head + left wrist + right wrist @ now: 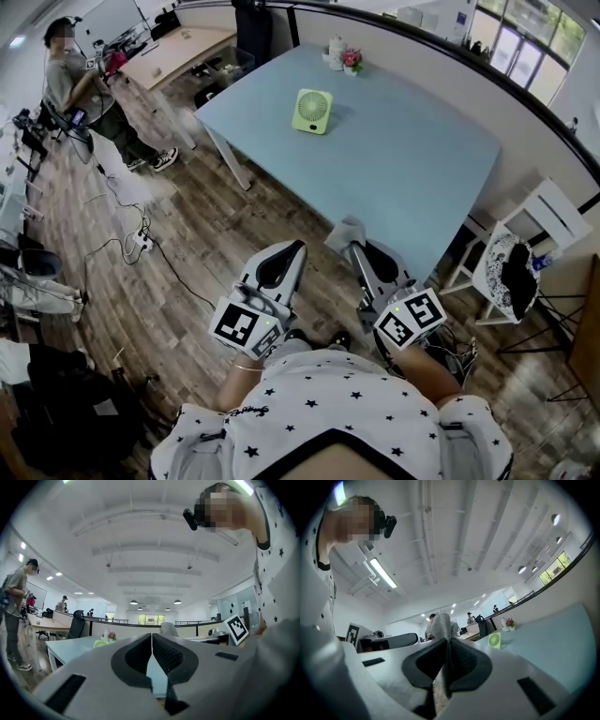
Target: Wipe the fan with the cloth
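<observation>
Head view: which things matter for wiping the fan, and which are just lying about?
For the job: fan, cloth, right gripper holding it.
Lying about: flowers, chair, power strip.

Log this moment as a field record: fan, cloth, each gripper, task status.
Fan: green fan, standing on the blue table, untouched
Cloth: grey cloth, sticking out past the jaw tips of the right gripper
Right gripper: shut on the cloth, held off the table's near edge
Left gripper: left gripper shut, nothing between the jaws
Task status: wiping not yet begun
</observation>
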Motion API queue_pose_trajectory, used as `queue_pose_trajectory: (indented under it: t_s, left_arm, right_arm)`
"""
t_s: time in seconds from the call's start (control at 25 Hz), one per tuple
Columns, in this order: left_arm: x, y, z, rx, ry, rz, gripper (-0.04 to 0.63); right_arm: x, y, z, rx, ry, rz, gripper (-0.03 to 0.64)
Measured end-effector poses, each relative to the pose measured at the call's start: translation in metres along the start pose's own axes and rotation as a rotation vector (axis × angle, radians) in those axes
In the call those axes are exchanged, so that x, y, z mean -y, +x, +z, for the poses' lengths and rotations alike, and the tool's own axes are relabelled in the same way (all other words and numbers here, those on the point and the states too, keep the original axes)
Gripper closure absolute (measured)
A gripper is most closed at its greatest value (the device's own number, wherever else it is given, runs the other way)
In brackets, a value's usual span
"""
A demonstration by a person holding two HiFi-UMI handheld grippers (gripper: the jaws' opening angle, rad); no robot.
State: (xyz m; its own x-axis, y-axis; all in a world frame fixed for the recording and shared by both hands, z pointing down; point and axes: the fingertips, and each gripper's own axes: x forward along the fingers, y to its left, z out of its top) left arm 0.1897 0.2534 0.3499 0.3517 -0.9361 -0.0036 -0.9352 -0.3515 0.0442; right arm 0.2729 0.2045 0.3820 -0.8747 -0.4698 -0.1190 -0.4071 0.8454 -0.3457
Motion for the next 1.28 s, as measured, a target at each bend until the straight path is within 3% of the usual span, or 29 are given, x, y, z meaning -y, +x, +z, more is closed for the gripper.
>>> queue_pose_trajectory:
  t_s: [0.68,1.28]
  left_arm:
    - [-0.013,0.010,-0.006,0.000,-0.007,0.084,0.565]
    - [-0.069,0.014,-0.006,0.024,-0.027,0.058,0.565]
  right_arm:
    - [0.017,0.015,0.001,-0.020,0.024,0.059,0.595]
    - [0.018,0.066,-0.006,-0.036,0.006,0.031,0.595]
